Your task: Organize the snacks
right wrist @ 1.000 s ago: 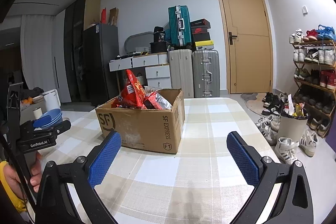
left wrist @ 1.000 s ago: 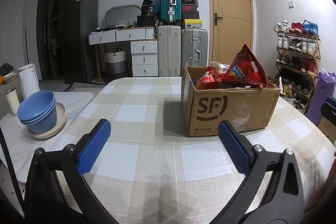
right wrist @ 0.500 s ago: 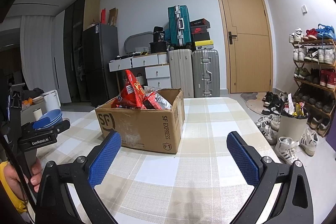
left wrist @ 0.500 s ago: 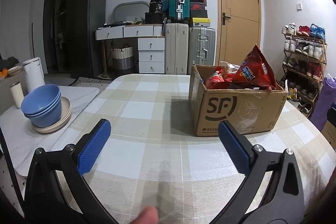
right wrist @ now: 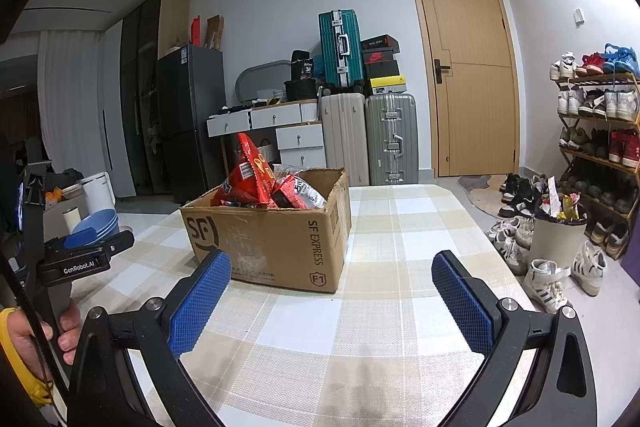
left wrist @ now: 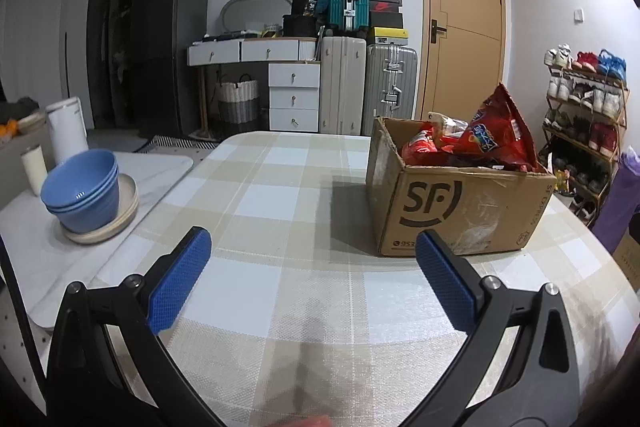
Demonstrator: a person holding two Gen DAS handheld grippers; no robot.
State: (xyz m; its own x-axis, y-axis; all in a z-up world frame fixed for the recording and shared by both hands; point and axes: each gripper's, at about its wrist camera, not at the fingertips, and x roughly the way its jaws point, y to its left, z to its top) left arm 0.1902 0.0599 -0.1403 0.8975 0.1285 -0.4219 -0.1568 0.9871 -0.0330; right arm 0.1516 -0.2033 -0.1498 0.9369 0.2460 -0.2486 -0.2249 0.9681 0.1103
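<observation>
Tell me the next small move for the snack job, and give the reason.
Probably bring the right gripper forward and up toward the tall red snack bag sticking out of the cardboard box. Both grippers are open and empty above the checked tablecloth, short of the box, and that bag stands highest, so it looks easiest to pinch first.

A cardboard box (left wrist: 460, 203) is set on the table (left wrist: 280, 227), snack bags (left wrist: 492, 139) in it (bowls (left wrist: 82, 191) stacked well apart, leftward).
</observation>
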